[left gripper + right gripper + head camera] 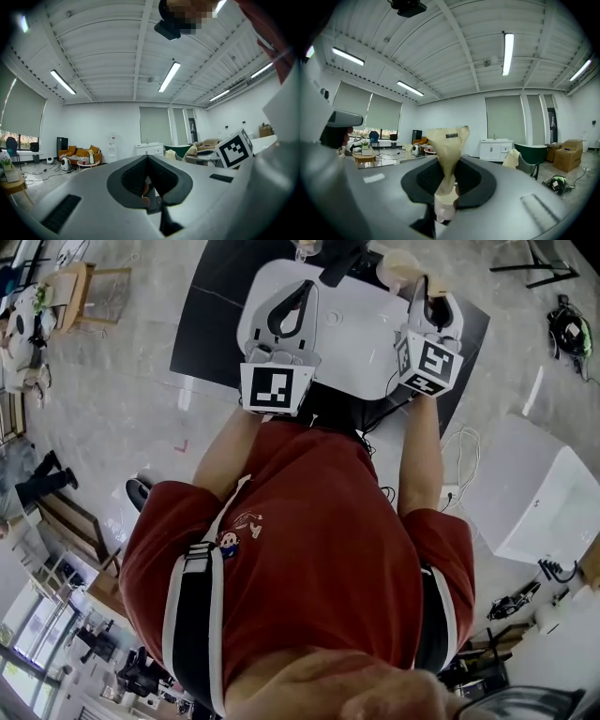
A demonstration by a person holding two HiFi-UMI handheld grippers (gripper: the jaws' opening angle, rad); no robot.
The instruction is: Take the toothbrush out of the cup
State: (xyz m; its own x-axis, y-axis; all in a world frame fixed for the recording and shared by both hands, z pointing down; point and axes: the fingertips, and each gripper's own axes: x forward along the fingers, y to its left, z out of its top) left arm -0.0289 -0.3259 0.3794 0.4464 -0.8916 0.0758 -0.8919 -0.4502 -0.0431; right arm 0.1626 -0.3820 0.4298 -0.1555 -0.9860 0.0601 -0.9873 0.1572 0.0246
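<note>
You hold both claws level over the white table [361, 348], in my judgement so that the toothbrush comes clear of the cup. Your left claw [148, 182] is closed fully and carries nothing. Your right claw [446, 190] is narrow: it pinches the toothbrush [448, 149], in beige paper wrapping, upright between the jaws. The cup I cannot find clearly.

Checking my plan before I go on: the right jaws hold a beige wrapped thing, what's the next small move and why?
Probably lower it to the white table and let go: the right gripper clamps the beige wrapped thing, with no cup around it.
</note>
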